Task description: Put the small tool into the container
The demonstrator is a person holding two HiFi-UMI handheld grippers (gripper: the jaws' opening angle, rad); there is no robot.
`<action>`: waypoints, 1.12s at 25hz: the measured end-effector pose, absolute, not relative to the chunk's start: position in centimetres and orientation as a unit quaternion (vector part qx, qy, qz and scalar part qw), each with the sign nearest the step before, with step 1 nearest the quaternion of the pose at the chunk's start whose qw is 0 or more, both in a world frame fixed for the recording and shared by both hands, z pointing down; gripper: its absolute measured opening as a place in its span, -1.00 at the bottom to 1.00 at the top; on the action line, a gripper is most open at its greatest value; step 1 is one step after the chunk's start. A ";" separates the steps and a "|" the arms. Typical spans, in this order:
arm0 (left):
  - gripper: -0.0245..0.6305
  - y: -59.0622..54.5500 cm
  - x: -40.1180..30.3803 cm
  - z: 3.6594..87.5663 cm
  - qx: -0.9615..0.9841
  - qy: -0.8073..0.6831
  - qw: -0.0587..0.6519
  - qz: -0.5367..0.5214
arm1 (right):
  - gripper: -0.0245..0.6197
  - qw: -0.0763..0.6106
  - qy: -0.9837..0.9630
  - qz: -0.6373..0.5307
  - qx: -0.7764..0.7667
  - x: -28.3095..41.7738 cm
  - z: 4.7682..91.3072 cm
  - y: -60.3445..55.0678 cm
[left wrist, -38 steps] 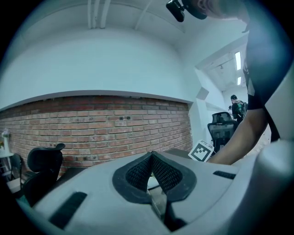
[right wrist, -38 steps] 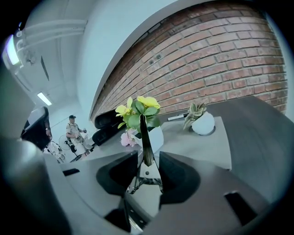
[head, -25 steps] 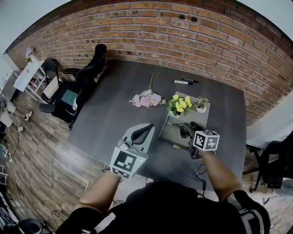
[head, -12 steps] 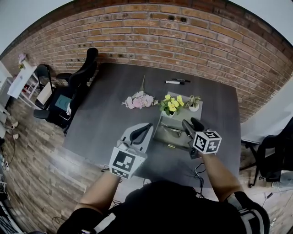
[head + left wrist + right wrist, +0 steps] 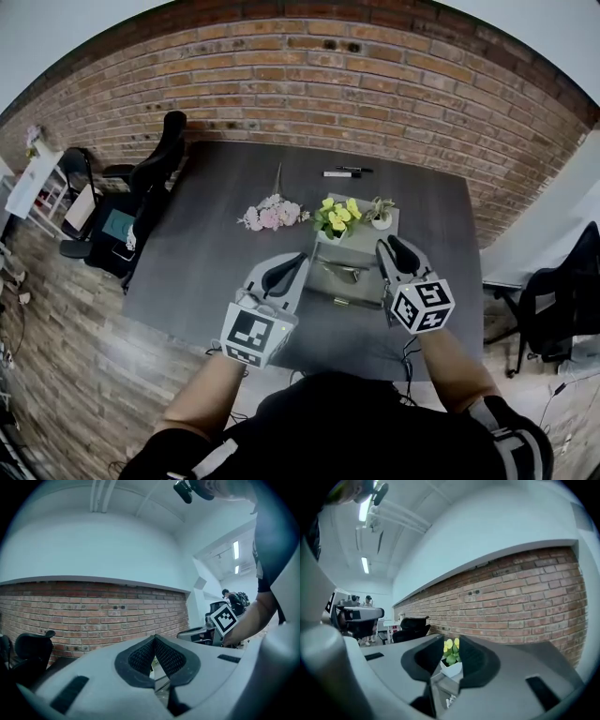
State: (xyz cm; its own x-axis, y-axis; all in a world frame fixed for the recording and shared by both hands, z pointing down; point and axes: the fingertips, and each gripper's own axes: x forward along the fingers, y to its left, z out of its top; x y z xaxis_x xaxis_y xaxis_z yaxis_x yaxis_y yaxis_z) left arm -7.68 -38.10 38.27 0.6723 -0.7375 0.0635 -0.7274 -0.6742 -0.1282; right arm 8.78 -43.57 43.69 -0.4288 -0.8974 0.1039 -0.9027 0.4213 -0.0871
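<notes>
Now my right gripper [image 5: 396, 251] hangs empty, jaws just closing partway; small tool [image 5: 349, 272] lies crosswise in container [image 5: 370, 281], down-left of it; left gripper [image 5: 300, 259] clenched, empty.

counter [image 5: 225, 253]: dark grey, matt, smooth | far wall [image 5: 309, 94]: red brick, rough, pale mortar joints | floor [image 5: 66, 347]: wood planks, matt, visible grain | left gripper [image 5: 154, 638]: light grey plastic shell, matt, smooth | pads [image 5: 140, 657]: black, finely ribbed, rubber-like | container [image 5: 361, 248]: grey, matt | pot [image 5: 451, 669]: white, smooth | left chair [image 5: 164, 159]: black, matt
</notes>
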 end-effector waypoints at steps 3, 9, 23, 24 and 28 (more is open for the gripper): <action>-0.90 -37.9 -7.6 37.4 -0.913 0.402 0.050 -0.043 | -0.82 0.018 -0.836 0.030 0.547 9.2 42.1 -42.8; -0.90 -37.6 -7.6 36.0 -0.914 0.401 0.057 -0.026 | -0.93 0.000 -0.846 0.007 0.533 9.0 39.4 -40.9; -0.90 -37.1 -6.9 34.0 -0.918 0.391 0.072 -0.007 | -0.94 -0.024 -0.860 -0.036 0.508 7.8 34.9 -38.6; -0.90 -37.1 -6.9 33.9 -0.918 0.390 0.071 -0.006 | -0.94 -0.023 -0.860 -0.032 0.509 7.9 34.9 -38.7; -0.90 -37.3 -6.8 33.8 -0.919 0.389 0.069 -0.002 | -0.94 -0.023 -0.860 -0.026 0.509 8.0 35.2 -38.8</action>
State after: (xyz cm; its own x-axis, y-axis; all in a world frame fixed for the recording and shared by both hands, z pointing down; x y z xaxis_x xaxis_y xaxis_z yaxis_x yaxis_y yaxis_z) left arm -6.81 -37.26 33.79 0.6973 -0.7151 -0.0499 -0.7145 -0.6877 -0.1287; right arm 8.03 -38.77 35.21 -0.4800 -0.8748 -0.0656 -0.8772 0.4798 0.0206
